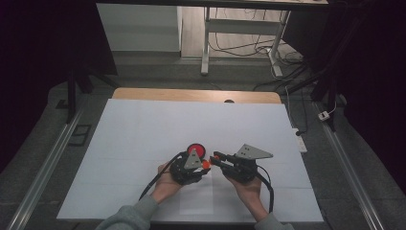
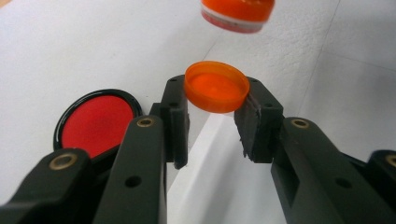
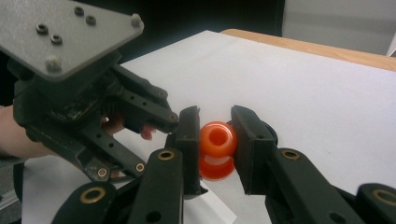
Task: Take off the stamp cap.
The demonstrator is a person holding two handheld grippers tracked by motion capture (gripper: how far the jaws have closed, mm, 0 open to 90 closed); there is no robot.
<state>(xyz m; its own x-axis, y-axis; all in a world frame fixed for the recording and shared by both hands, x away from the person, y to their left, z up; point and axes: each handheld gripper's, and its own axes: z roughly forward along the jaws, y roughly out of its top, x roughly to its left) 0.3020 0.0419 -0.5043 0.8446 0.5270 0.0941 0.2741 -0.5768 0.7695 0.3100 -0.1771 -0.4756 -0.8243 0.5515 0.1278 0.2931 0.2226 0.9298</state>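
1. The left tool (image 2: 212, 116) is clenched on an orange cap (image 2: 216, 87): in the left gripper view the cap sits between the tips of its two black jaws, its open side tilted up toward the camera, and both pads press on its rim.
2. The right tool (image 3: 216, 140) grasps a small orange bottle (image 3: 217, 149); in the right gripper view its jaws are closed on either side of the bottle, whose open mouth faces the camera.
3. In the high view the left tool (image 1: 203, 165) and the right tool (image 1: 214, 157) meet tip to tip above the near middle of the desk (image 1: 143, 129), with a spot of orange (image 1: 206, 164) between them.
4. The left gripper view shows the bottle (image 2: 237, 14) just beyond the cap and apart from it, with a gap between the two.
5. A round red lid with a black rim (image 2: 98, 122) lies flat on the white desk cover, just beside the left tool; in the high view it (image 1: 195, 149) sits right behind the left hand (image 1: 167, 184).
6. The right hand (image 1: 249, 187) holds its tool from the near edge of the desk.
7. A grey three-cornered plate (image 3: 56, 32) tops the left tool in the right gripper view.
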